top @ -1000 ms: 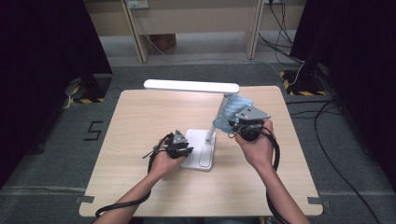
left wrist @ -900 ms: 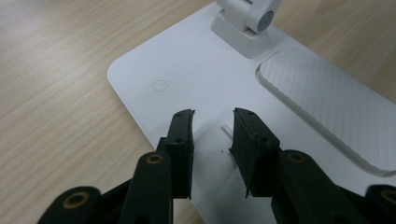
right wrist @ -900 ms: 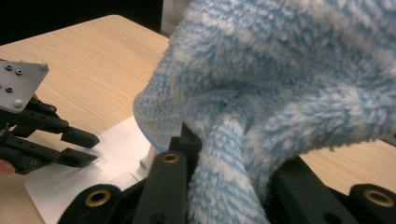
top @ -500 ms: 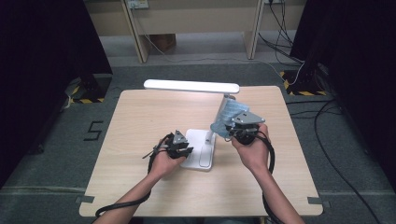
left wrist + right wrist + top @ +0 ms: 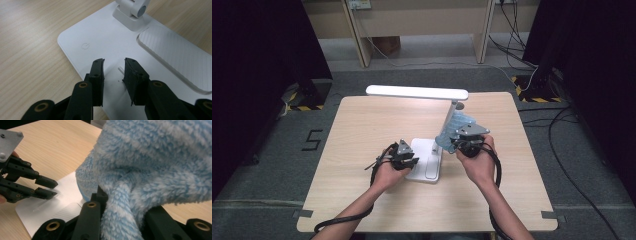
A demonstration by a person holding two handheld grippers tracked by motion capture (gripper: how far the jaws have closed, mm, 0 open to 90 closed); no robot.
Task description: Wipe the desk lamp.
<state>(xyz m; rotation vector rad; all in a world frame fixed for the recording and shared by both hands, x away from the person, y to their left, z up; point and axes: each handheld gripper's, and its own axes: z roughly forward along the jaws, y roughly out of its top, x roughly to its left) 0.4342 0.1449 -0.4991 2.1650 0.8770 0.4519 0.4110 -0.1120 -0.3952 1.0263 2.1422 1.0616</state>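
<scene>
A pale wooden table carries a white desk lamp with a flat white base. A fluffy light-blue cloth hangs against the lamp's stem, pinched in the right gripper. The left gripper rests on the base's near edge, jaws nearly closed, holding nothing.

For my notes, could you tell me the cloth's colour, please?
Light blue cloth with paler stripes, clearest in the right gripper view.
</scene>
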